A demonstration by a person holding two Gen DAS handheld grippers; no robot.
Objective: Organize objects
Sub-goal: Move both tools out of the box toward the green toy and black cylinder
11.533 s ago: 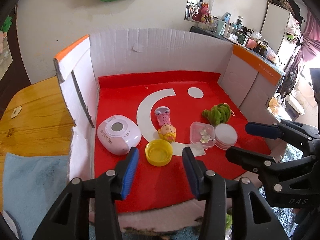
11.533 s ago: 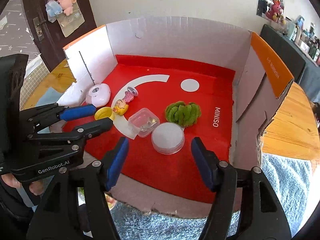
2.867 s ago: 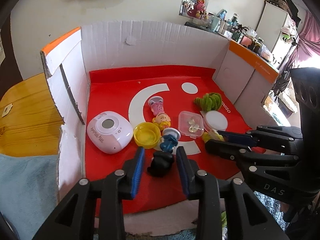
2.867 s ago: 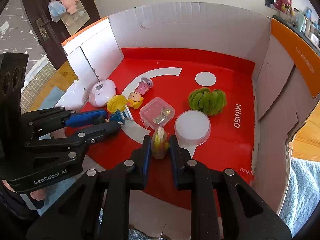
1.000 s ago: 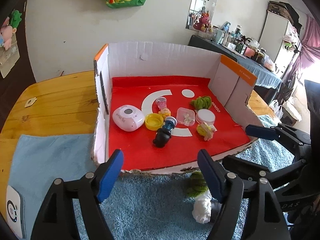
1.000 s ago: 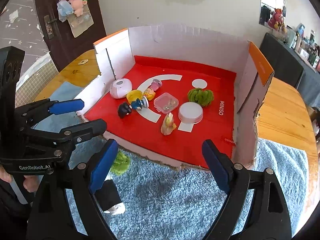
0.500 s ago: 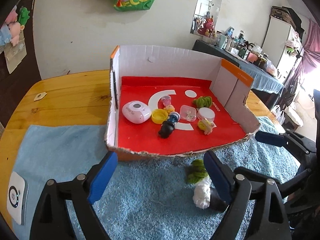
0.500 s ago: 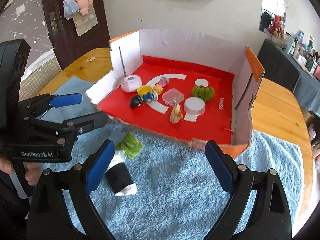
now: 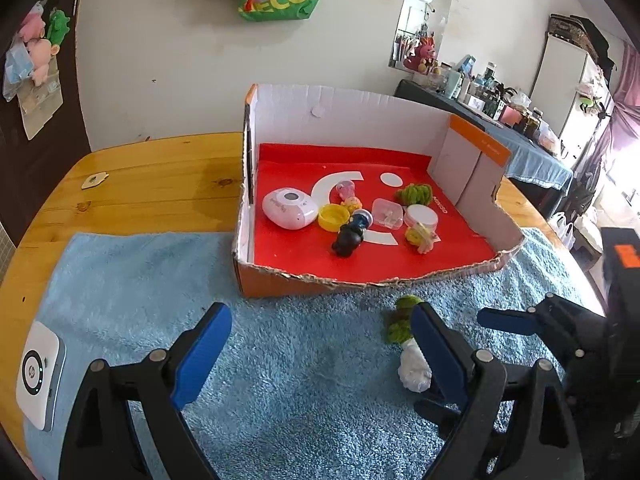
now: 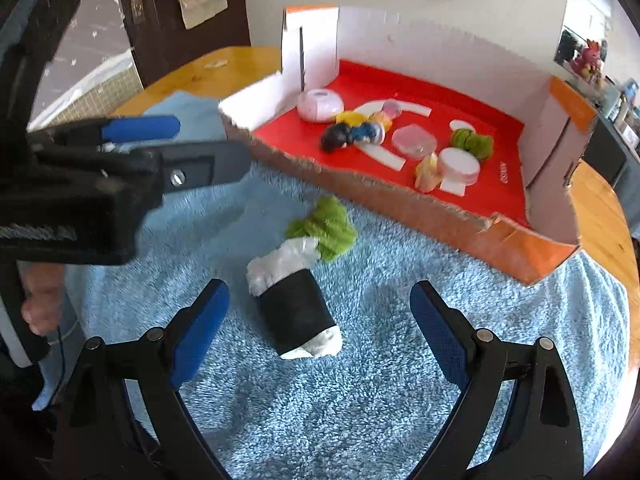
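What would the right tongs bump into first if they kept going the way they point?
Probably the toy plant with the black wrap. It lies on the blue towel, just ahead of the open right tongs and between their fingers. Exact depth is hard to judge.

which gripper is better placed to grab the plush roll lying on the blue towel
Right, likely. The right gripper is open and lined up on the plush roll. For the left gripper, the roll sits off-centre behind its right finger.
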